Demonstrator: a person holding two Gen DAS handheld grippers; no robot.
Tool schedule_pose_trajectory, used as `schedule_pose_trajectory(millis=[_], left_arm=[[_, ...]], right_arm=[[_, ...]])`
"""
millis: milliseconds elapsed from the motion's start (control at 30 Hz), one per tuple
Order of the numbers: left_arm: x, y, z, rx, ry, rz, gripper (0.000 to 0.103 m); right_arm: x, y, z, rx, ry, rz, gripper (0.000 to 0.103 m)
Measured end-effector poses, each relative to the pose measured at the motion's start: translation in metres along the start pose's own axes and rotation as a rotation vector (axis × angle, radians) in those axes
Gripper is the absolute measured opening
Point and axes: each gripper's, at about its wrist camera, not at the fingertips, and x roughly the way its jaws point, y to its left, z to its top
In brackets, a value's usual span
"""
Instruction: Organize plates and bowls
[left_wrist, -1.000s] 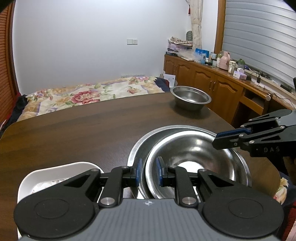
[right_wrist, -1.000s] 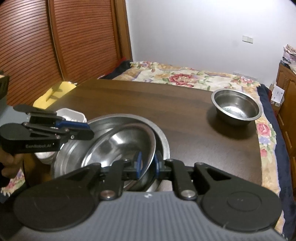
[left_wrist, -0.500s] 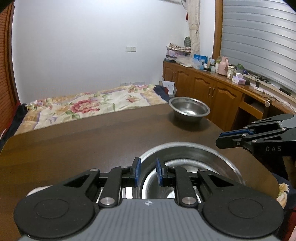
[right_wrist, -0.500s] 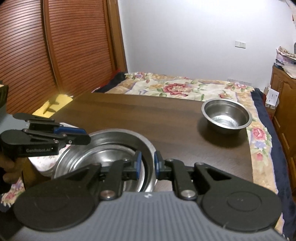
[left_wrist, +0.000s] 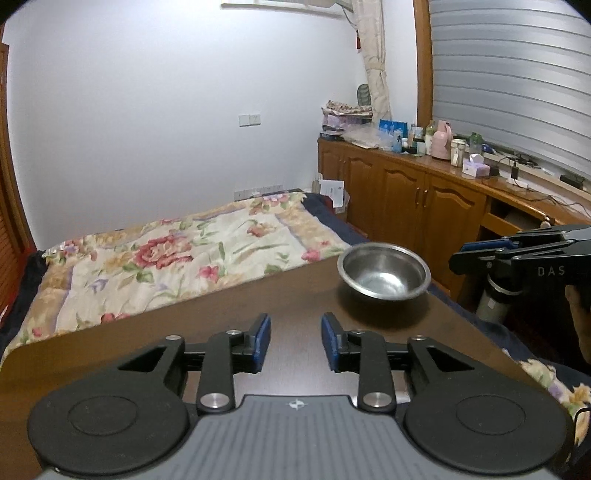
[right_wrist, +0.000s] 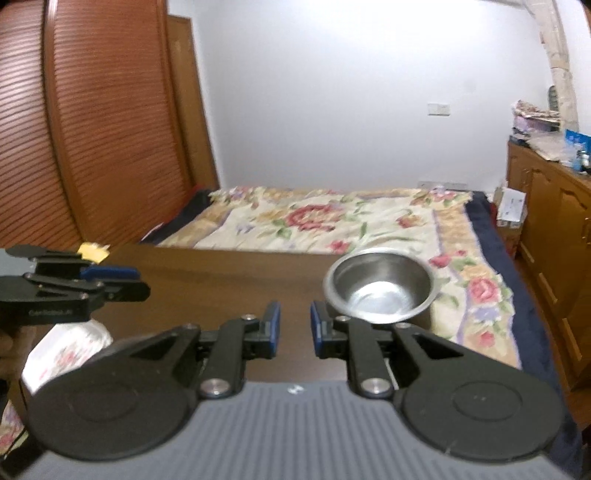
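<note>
A small steel bowl (left_wrist: 384, 271) sits upright and empty near the far right corner of my tabletop (left_wrist: 221, 332). A white flowered dish (right_wrist: 70, 350) lies at the near left edge.

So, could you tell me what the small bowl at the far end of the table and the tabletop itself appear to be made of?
Small bowl: most likely stainless steel with a shiny finish, since its silver-grey inside mirrors the room light. Table: apparently dark brown wood or wood veneer, smooth with a slight sheen; faint grain streaks show, though motion blur leaves solid wood or laminate undecided.
</note>
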Motion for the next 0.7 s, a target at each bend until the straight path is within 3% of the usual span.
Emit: schedule_pose_trajectory(millis=[33,133,233,333,700], left_arm=[[0.004,0.0,0.004,-0.004,0.001,-0.004,0.04],[0.016,0.0,0.016,-0.025,-0.01,-0.026,0.047],[0.026,-0.005,0.025,-0.032,-0.015,-0.045,0.052],[0.04,-0.011,0.034,-0.01,-0.01,-0.051,0.056],[0.109,-0.019,0.046,0.011,0.092,-0.077,0.056]], right_arm=[[0.001,-0.004,0.003,0.004,-0.009,-0.008,0.03],[0.006,-0.019,0.011,0.008,-0.033,-0.029,0.032],[0.015,-0.03,0.015,0.008,-0.047,-0.053,0.042],[0.029,-0.044,0.016,0.016,-0.049,-0.069,0.042],[0.07,-0.089,-0.004,0.123,-0.002,-0.111,0.043]])
